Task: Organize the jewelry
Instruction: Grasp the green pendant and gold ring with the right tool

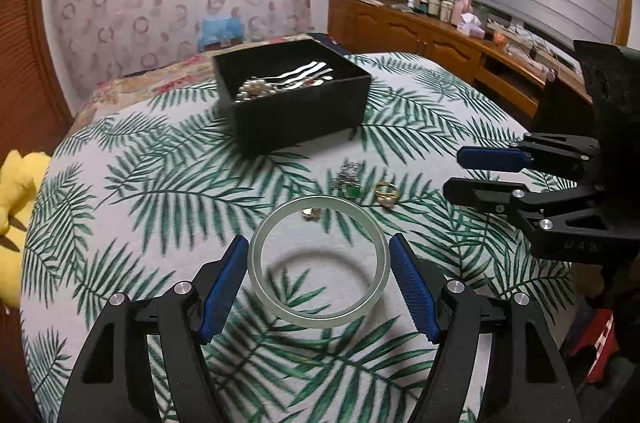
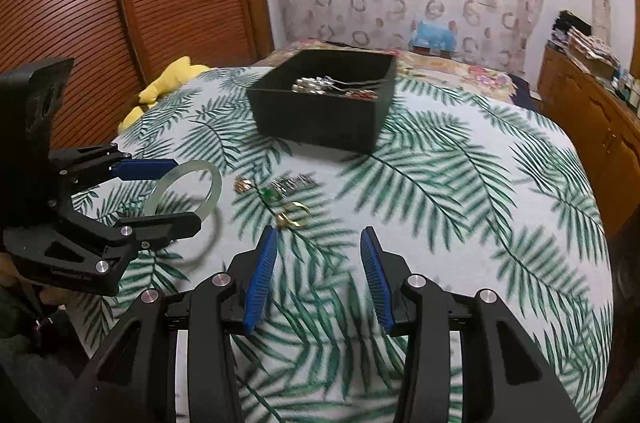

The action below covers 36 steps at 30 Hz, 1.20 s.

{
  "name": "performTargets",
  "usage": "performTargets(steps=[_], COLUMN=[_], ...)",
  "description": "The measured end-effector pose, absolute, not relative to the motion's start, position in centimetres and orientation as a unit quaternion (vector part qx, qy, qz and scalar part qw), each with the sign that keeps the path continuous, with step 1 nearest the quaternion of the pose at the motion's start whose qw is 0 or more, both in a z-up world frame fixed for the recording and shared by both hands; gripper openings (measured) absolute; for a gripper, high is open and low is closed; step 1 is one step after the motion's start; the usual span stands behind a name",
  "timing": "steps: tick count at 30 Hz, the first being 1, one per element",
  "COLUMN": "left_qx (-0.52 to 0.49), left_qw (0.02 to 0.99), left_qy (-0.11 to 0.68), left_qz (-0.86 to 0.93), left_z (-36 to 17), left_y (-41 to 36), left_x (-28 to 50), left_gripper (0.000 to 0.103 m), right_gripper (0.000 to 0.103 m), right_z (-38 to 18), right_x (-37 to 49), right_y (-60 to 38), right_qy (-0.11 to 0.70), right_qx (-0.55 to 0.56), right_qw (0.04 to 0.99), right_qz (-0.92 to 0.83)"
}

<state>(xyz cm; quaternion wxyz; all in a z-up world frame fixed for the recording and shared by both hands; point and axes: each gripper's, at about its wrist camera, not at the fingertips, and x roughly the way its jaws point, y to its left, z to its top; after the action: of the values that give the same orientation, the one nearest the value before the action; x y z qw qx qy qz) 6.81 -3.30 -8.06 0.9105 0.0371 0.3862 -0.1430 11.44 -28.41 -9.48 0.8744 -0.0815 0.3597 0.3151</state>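
A pale green bangle (image 1: 318,261) is held between the blue pads of my left gripper (image 1: 318,283), lifted above the leaf-print cover with its shadow below. It also shows in the right wrist view (image 2: 188,189), between the left gripper's fingers (image 2: 176,191). Small pieces lie on the cover: a silver piece (image 1: 350,169), a green-stone ring (image 1: 352,191), a gold ring (image 1: 386,193) and a small earring (image 1: 311,213). The black box (image 1: 296,99) behind them holds hairpins and pearls. My right gripper (image 2: 318,275) is open and empty, just short of the gold ring (image 2: 292,215).
The bed's leaf-print cover (image 2: 460,203) curves down at the sides. A yellow plush toy (image 1: 16,215) lies at the left edge. A wooden dresser (image 1: 440,39) with clutter stands to the right. A slatted wooden wardrobe (image 2: 100,3) is on the left.
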Motion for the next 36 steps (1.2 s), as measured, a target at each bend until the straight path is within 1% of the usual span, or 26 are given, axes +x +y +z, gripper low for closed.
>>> performTargets(steps=[7, 18, 20, 26, 28, 29, 30, 36], left_qx=[0.023, 0.012, 0.011, 0.011, 0.011, 0.011, 0.010, 0.012], left_qw=[0.916, 0.918, 0.918, 0.918, 0.918, 0.918, 0.918, 0.919], left_qy=[0.379, 0.378, 0.378, 0.379, 0.379, 0.379, 0.378, 0.377], left_qz=[-0.127, -0.119, -0.119, -0.120, -0.120, -0.119, -0.119, -0.119], left_z=[-7.7, -7.9, -7.9, -8.0, -8.0, -8.0, -8.0, -8.0], left_y=[-1.7, -0.7, -0.8, -0.8, -0.8, -0.9, -0.9, -1.0], left_x=[6.8, 6.7, 6.7, 6.6, 6.6, 6.6, 6.6, 6.7], left_gripper=[0.069, 0.069, 0.069, 0.069, 0.069, 0.069, 0.069, 0.069], right_gripper=[0.046, 0.045, 0.040, 0.029, 0.019, 0.017, 0.016, 0.015], right_z=[-9.7, -11.0, -11.1, -11.3, -11.2, -11.3, -11.2, -9.9], right_x=[12.9, 14.5, 14.7, 14.6, 14.5, 14.5, 14.5, 14.3], right_y=[-24.9, -21.5, -21.3, -21.3, -21.4, -21.4, -21.4, -22.3], right_qy=[0.373, 0.386, 0.388, 0.385, 0.383, 0.382, 0.381, 0.366], right_qx=[-0.106, -0.156, -0.158, -0.164, -0.167, -0.168, -0.168, -0.150], right_qw=[0.856, 0.847, 0.846, 0.850, 0.851, 0.851, 0.850, 0.856], right_qz=[0.342, 0.331, 0.329, 0.320, 0.318, 0.319, 0.323, 0.332])
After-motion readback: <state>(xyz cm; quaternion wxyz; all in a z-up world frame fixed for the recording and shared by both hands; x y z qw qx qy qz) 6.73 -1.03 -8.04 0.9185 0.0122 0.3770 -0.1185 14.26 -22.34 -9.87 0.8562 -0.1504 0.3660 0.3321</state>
